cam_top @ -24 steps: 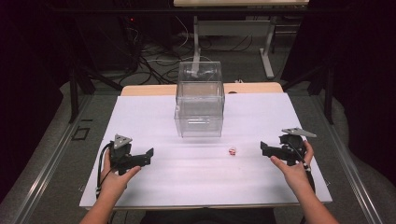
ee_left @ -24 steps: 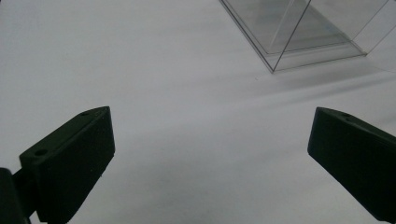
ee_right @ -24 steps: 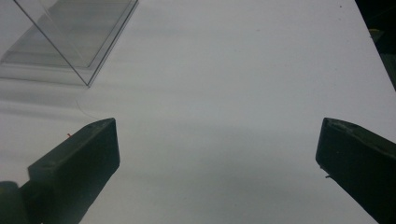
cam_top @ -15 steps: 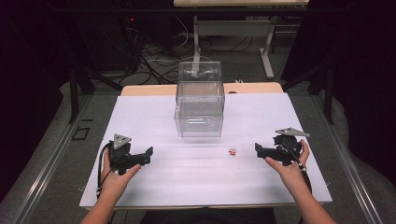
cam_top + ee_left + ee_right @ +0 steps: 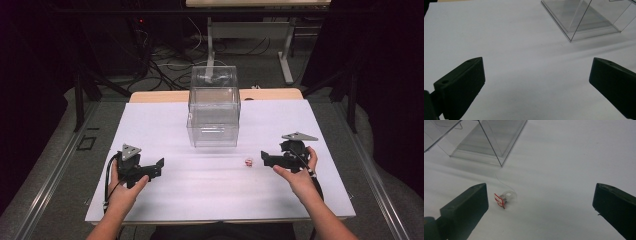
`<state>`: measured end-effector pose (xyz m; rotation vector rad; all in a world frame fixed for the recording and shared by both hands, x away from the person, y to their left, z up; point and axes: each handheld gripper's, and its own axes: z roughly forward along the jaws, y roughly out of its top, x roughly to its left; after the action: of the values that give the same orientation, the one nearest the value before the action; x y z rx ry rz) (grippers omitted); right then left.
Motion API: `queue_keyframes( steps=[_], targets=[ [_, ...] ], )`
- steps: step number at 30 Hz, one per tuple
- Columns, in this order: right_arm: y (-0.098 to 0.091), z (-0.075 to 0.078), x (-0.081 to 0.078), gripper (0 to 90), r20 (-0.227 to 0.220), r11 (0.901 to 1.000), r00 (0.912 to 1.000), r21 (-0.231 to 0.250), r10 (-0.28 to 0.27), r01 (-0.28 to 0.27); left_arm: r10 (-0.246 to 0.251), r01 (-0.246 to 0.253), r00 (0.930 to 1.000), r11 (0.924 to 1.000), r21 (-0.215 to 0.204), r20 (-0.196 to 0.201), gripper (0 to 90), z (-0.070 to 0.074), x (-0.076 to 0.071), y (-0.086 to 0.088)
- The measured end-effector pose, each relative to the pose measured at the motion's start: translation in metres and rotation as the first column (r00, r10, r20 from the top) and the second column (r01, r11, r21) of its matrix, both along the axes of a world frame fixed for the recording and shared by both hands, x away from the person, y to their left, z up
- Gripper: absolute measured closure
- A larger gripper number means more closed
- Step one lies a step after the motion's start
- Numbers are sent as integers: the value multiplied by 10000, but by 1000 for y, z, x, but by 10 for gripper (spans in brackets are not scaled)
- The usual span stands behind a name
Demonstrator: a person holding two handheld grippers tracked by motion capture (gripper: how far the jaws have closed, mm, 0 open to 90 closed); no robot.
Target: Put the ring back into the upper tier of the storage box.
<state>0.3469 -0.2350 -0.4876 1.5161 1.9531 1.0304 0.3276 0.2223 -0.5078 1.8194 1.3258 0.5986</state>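
On the white table (image 5: 210, 185), our right gripper (image 5: 264, 159) has neared the small red-and-white spool (image 5: 503, 199); both it and our left gripper (image 5: 159, 167) gape empty.

One overhead camera, two riding close on the tongs

The high view looked forward and down over the whole table (image 5: 165, 130). Each gripper view sat low and near the white surface, looking along its own black jaws; both shared the clear box (image 5: 213, 112) (image 5: 584, 20) (image 5: 486, 140) with the high view.
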Motion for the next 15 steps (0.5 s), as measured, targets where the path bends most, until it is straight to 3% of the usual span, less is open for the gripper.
queue_keyframes(
  steps=[10,15],
  targets=[
    [23,0,9,19,-159,9991,9990,-30,422,-422,-12,12,10000,9999,-107,-10,5,1,-1,1],
    [32,-2,15,71,-588,9995,9978,-89,299,-305,25,-25,10000,9999,-141,-3,5,1,-1,1]
  ],
)
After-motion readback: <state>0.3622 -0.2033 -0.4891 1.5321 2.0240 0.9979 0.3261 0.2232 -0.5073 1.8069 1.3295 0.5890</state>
